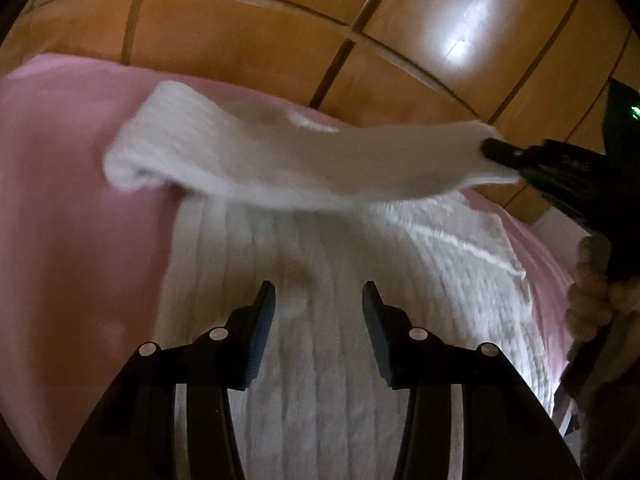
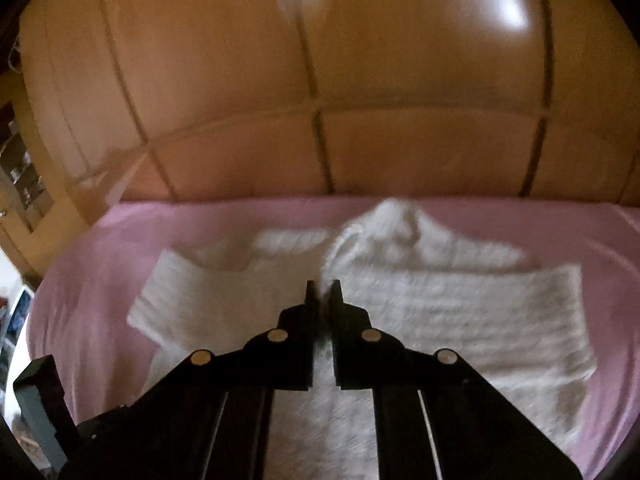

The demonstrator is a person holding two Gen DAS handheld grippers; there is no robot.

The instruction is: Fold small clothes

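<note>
A white knitted sweater (image 1: 320, 264) lies flat on a pink sheet (image 1: 72, 200). My left gripper (image 1: 319, 292) hovers over the sweater's body, open, with nothing between its fingers. One sleeve (image 1: 260, 152) is lifted and stretched across above the body. My right gripper (image 1: 490, 148) comes in from the right and is shut on the sleeve's end. In the right wrist view the right gripper (image 2: 323, 286) has its jaws nearly together with a thin bit of white knit pinched between them, above the spread sweater (image 2: 440, 320). The other sleeve (image 2: 172, 284) lies out to the left.
Glossy wooden panels (image 1: 240, 40) rise right behind the pink sheet (image 2: 100, 240). A hand (image 1: 588, 300) holds the right gripper at the right edge. Shelves (image 2: 20, 168) and clutter stand at the far left. A dark block (image 2: 36, 392) sits at the lower left.
</note>
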